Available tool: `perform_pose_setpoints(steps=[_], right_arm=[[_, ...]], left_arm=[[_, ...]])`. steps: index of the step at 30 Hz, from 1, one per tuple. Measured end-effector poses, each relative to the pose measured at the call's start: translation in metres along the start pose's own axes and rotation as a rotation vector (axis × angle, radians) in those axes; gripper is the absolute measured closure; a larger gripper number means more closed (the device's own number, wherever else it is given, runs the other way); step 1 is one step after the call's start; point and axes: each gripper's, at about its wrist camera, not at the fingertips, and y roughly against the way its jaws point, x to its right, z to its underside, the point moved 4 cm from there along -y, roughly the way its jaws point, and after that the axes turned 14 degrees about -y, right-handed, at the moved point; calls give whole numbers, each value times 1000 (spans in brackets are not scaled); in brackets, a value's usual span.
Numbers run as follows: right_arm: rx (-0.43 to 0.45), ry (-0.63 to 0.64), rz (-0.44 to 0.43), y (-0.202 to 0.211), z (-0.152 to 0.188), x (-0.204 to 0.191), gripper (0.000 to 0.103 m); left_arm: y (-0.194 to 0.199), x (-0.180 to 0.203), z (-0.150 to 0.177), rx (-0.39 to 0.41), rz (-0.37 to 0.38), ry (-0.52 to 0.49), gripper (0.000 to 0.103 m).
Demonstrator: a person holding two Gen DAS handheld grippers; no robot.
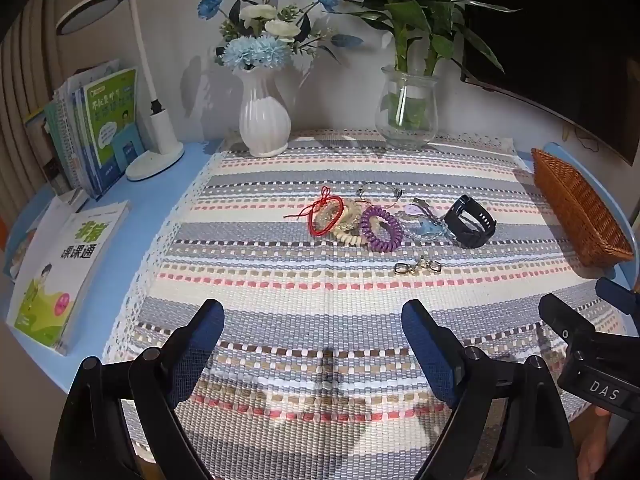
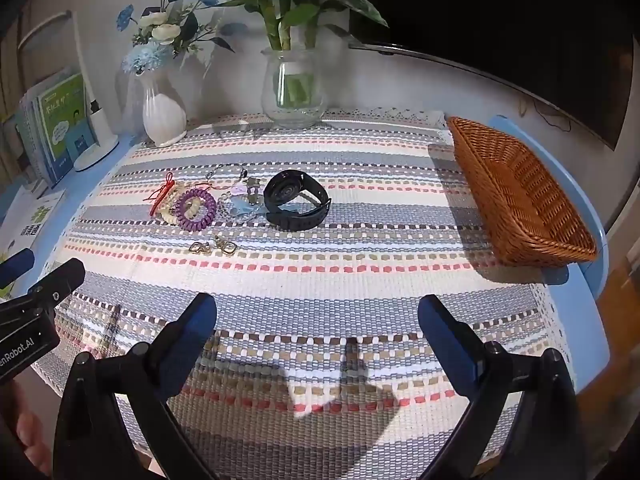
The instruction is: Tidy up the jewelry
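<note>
A cluster of jewelry lies mid-mat: a red string bracelet (image 1: 326,216), a cream bead bracelet (image 1: 347,227), a purple coil band (image 1: 380,229), a clear and blue bead piece (image 1: 424,224), a black watch (image 1: 470,222) and gold clasps (image 1: 418,267). In the right wrist view the purple band (image 2: 196,210), the watch (image 2: 296,200) and the clasps (image 2: 214,246) show. A brown wicker basket (image 2: 516,196) stands empty at the right edge. My left gripper (image 1: 312,320) and right gripper (image 2: 318,314) are open and empty, above the mat's near part.
A white vase of flowers (image 1: 264,120) and a glass vase with a plant (image 1: 406,114) stand at the back of the striped mat (image 1: 320,360). A white desk lamp (image 1: 156,148) and books (image 1: 64,272) are at the left. A dark monitor (image 2: 520,40) hangs at the back right.
</note>
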Motion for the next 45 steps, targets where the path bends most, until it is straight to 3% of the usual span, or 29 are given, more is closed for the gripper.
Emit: perform_pose_setpoints(steps=[45], right_arm=[[-27, 33, 25, -22, 0, -8, 2]], left_arm=[[-27, -9, 1, -26, 44, 10, 13]])
